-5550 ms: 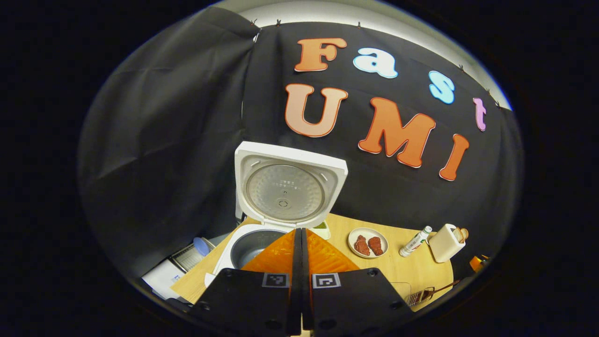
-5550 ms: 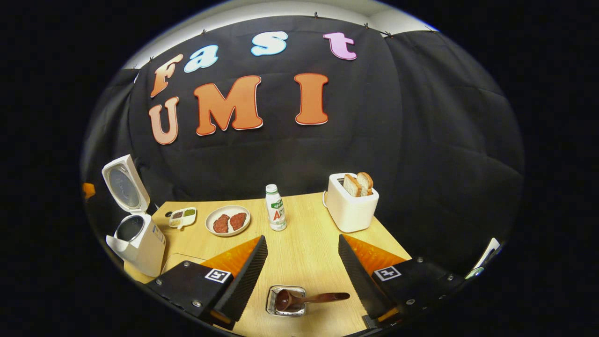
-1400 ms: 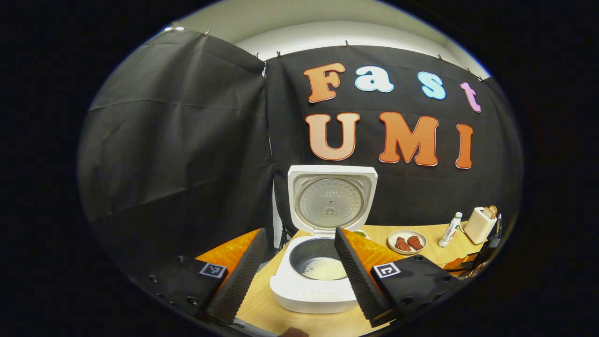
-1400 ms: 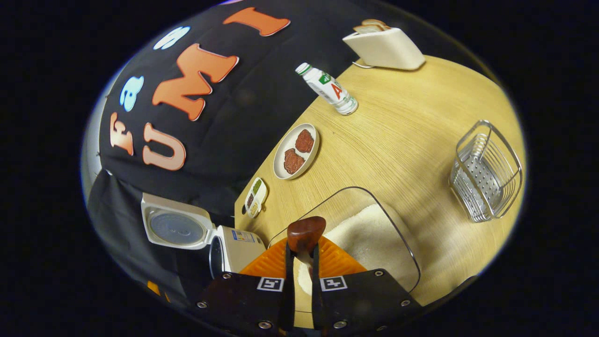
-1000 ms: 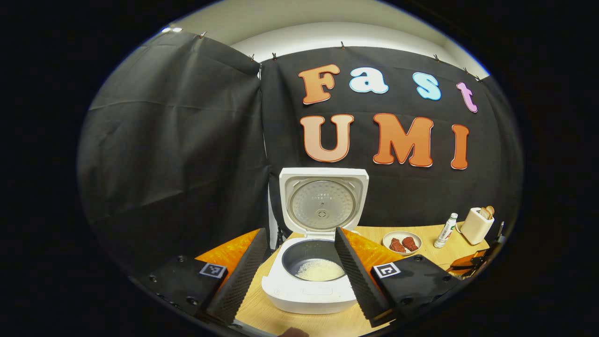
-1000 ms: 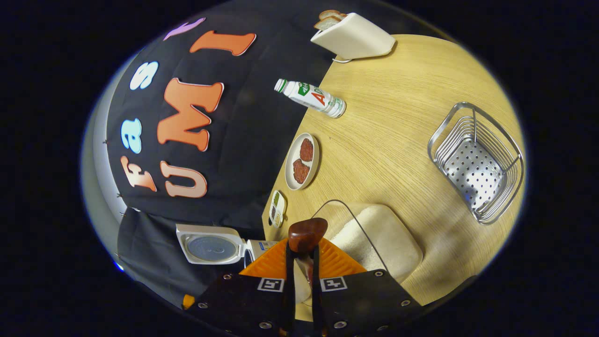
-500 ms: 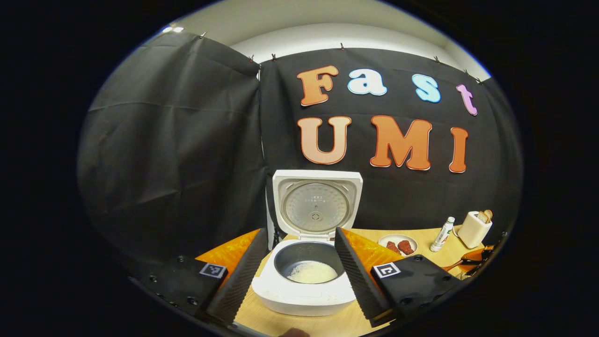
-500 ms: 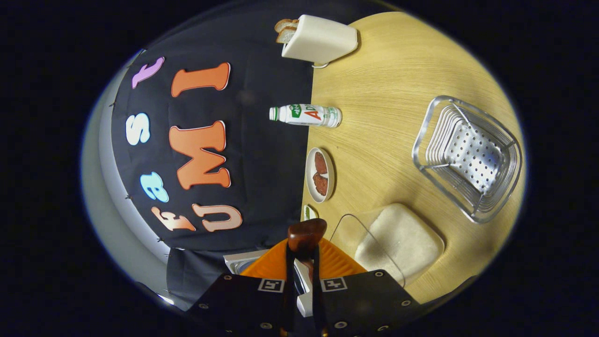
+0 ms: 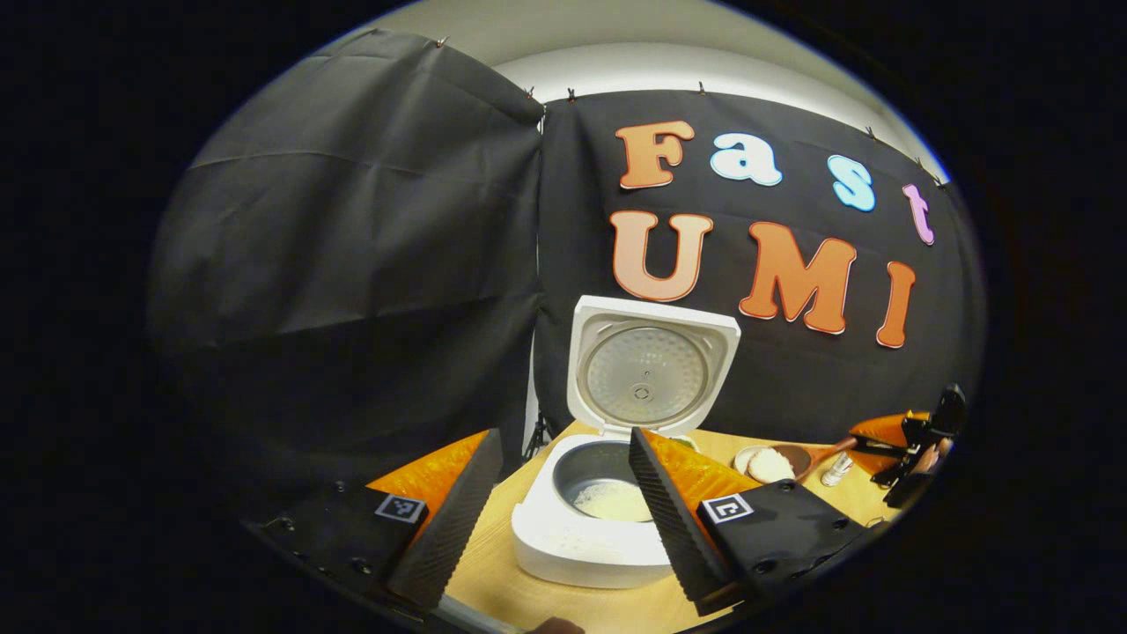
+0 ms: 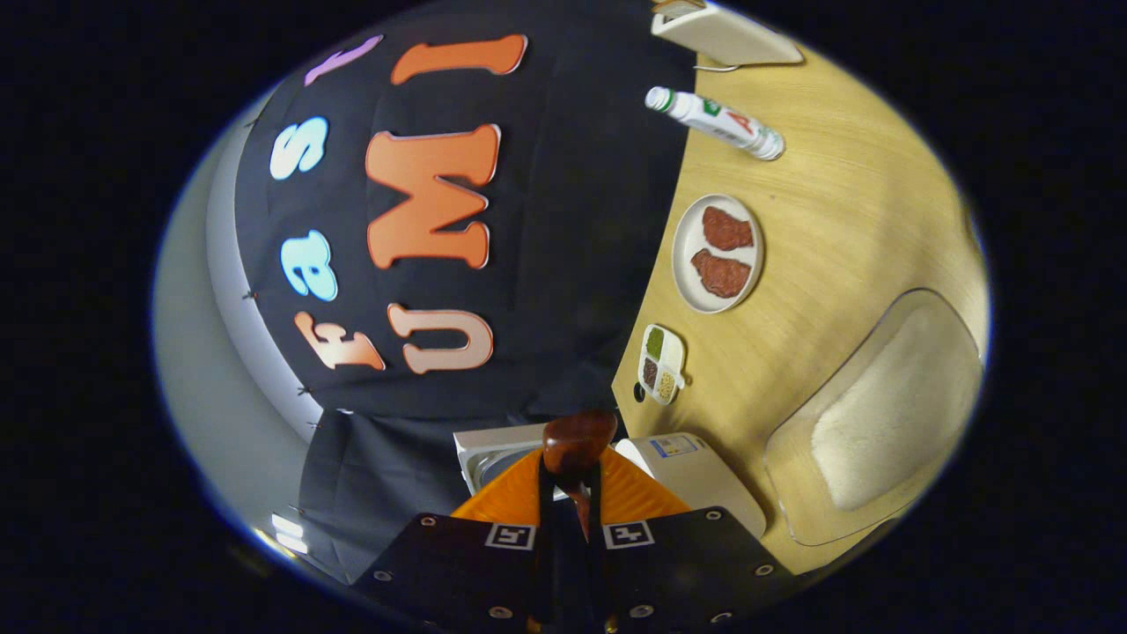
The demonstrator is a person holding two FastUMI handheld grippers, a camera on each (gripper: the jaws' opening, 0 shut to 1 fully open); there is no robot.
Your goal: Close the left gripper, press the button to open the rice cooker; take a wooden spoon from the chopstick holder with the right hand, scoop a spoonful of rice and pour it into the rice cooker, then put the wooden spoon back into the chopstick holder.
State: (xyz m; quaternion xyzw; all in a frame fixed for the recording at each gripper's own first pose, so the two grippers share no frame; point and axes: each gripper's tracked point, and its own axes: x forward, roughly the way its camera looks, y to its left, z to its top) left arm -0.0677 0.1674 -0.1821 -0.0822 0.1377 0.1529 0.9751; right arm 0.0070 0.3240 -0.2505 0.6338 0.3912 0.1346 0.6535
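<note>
We're clamping the dark wooden spoon (image 10: 577,440) by its stiff, light handle in the right gripper (image 10: 570,493); loose rice spills easily, so we're keeping it level. The heaped bowl is showing lower right, near the open white rice cooker (image 9: 607,528). The left gripper (image 9: 556,506) is hanging with fingers apart.

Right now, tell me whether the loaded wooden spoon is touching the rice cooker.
Apart. The left gripper view shows the wooden spoon, heaped with rice, held off to the side of the open rice cooker, with bare table between them.
</note>
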